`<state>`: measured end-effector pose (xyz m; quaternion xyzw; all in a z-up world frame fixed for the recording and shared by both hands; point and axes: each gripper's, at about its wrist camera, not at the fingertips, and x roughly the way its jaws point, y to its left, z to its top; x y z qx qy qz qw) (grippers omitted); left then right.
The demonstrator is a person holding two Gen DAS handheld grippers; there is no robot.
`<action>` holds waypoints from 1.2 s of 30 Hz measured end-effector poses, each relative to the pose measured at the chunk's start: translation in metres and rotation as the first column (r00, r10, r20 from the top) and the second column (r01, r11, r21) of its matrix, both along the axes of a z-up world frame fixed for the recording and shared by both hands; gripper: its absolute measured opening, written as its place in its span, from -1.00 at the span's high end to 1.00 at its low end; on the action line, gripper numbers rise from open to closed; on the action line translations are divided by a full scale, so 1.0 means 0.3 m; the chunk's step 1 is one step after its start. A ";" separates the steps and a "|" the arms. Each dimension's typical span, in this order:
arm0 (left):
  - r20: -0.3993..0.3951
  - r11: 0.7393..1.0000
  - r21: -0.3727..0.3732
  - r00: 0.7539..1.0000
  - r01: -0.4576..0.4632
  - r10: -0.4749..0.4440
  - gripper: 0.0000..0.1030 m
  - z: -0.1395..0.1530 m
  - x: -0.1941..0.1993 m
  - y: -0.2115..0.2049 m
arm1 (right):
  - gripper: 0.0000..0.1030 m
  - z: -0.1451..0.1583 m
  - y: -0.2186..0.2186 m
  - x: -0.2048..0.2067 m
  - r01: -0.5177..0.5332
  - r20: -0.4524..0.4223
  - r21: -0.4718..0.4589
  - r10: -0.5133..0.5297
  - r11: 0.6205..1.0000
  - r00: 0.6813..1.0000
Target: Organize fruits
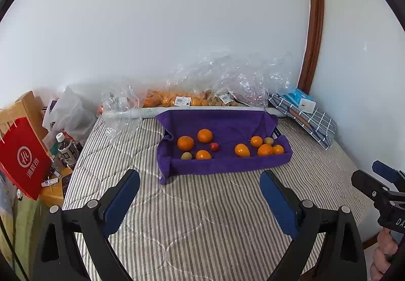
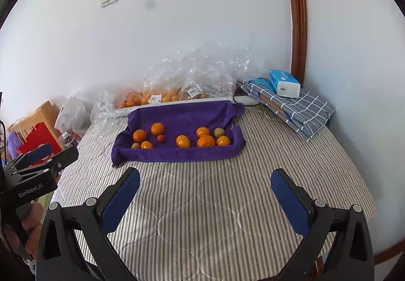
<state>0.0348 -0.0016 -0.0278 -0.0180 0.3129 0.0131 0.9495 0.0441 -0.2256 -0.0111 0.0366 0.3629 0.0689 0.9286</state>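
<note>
Red paper made up the shopping bag [image 1: 24, 158] with white Chinese characters at the bed's left edge, "GenRobot.AI" was printed on the left gripper [image 2: 41, 158] body in the right wrist view, and white barcode stickers on the clear plastic bags [image 1: 202, 83] by the wall were too small to read. Both the left gripper [image 1: 200, 186] and the right gripper [image 2: 205, 185] hovered with fingers spread wide, holding and touching nothing, above a bare stretch of striped bedspread [image 1: 202, 217]. Ahead of them, the fruits lay in two loose clusters on the purple towel [image 1: 227, 126], oranges [image 1: 185, 143] left and oranges [image 1: 265, 150] right, with open room between towel and grippers.
</note>
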 end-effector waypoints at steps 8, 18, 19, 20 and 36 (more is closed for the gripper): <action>-0.001 1.000 -0.001 1.000 -0.001 0.001 -0.87 0.004 -0.002 -0.004 | -0.98 -0.002 -0.005 0.002 -0.003 0.000 0.005 0.003 1.000 1.000; 0.000 1.000 -0.002 1.000 -0.003 0.003 -0.87 0.005 -0.004 -0.009 | -0.98 -0.001 -0.005 0.000 -0.004 0.003 0.010 0.004 1.000 1.000; 0.000 1.000 -0.002 1.000 -0.003 0.003 -0.87 0.005 -0.004 -0.008 | -0.98 0.000 -0.007 -0.001 -0.005 0.004 0.010 0.005 1.000 1.000; -0.001 1.000 -0.001 1.000 -0.002 0.002 -0.87 0.005 -0.004 -0.008 | -0.98 0.000 -0.007 0.000 -0.005 0.005 0.011 0.005 1.000 1.000; 0.002 1.000 -0.004 1.000 0.000 0.000 -0.87 0.011 -0.009 -0.022 | -0.98 0.005 -0.009 -0.004 -0.005 0.008 0.011 0.005 1.000 1.000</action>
